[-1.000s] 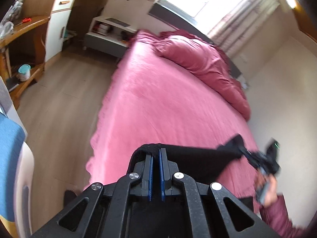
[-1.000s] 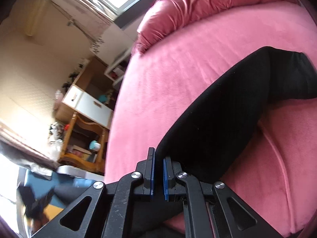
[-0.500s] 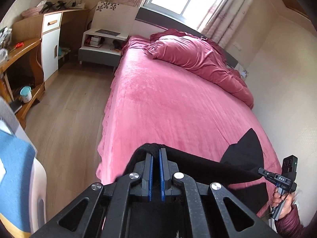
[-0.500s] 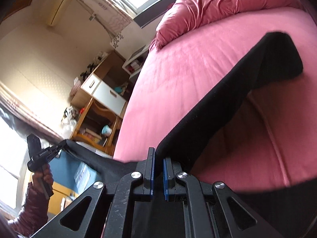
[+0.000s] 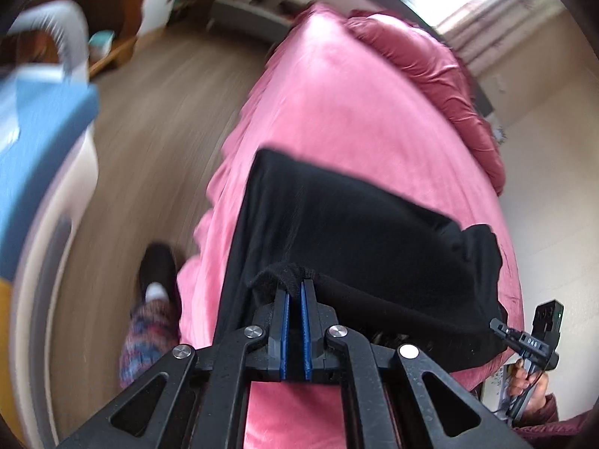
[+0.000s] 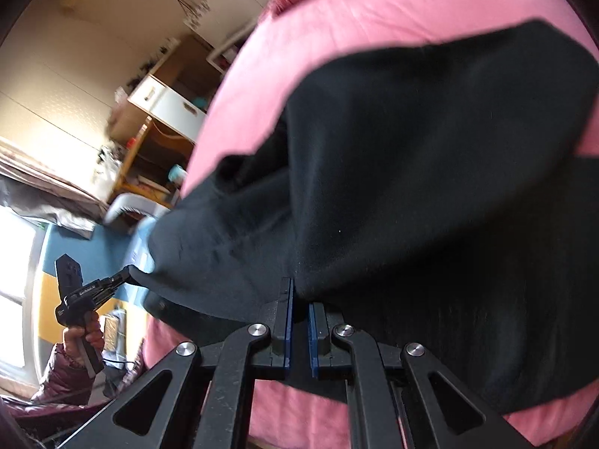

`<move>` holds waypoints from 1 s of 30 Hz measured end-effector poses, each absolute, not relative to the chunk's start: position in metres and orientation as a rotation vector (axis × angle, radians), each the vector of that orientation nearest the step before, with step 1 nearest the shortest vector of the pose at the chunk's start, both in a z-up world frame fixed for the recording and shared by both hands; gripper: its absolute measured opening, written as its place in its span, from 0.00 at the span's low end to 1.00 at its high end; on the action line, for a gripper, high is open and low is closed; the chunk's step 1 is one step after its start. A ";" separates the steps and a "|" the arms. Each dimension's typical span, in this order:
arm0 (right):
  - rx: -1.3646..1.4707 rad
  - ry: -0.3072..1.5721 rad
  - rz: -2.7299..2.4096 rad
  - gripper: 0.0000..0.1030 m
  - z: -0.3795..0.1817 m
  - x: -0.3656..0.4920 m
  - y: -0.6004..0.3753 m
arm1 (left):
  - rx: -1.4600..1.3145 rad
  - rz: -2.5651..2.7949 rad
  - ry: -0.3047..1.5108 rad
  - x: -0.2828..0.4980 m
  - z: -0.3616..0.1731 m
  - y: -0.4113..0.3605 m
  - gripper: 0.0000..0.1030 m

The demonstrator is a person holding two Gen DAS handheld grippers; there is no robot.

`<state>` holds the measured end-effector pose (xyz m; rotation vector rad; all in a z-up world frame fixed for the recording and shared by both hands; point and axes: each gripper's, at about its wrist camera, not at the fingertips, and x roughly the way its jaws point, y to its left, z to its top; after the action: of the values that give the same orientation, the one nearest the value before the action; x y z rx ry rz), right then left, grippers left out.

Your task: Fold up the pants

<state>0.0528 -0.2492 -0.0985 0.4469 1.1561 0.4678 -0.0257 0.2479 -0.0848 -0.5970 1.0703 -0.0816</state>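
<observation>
Since the earlier frame the black pants have swung out over the near end of the pink bed, soft and limp, both grippers' fingers clamped on the thick waistband, the best hold.

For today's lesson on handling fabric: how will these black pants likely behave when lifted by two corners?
The black pants probably hang floppy: they sag between left gripper and right gripper. Likely light, held by pinches alone. They seem grippy, bunching against the pink bedspread.
</observation>
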 end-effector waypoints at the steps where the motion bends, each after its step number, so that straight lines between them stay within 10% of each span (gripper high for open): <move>1: 0.447 1.166 0.461 0.07 -0.104 0.049 -0.250 | -0.630 -0.075 1.082 -0.029 -0.093 0.249 0.05; 17: 0.460 1.214 0.402 0.09 -0.143 0.053 -0.237 | -1.214 -0.021 1.026 -0.087 -0.115 0.273 0.35; 26: 0.514 1.210 0.400 0.10 -0.152 0.060 -0.245 | -1.187 0.065 1.106 -0.053 -0.128 0.254 0.33; 30: 0.519 1.206 0.396 0.08 -0.156 0.062 -0.248 | -1.078 0.107 1.098 -0.043 -0.118 0.246 0.10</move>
<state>0.0624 -0.2479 -0.1559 0.5188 1.2065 0.3957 -0.0429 0.2460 -0.1180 -1.0775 1.0982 0.1067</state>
